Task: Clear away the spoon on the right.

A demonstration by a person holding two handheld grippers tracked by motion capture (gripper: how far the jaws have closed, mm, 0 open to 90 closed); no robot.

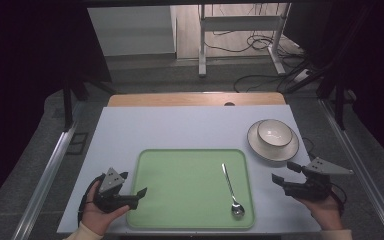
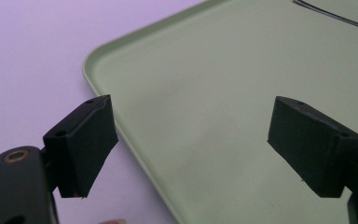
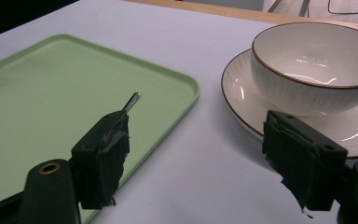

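Spoon lies on the green tray, right of its middle, long axis running near to far with the bowl end nearest the person. The right gripper hovers just off the tray's right edge, fingers spread and empty, the closer of the two by my reckoning. The left gripper waits at the tray's left edge, likewise released. A bowl on a plate stands farther back on the tabletop.
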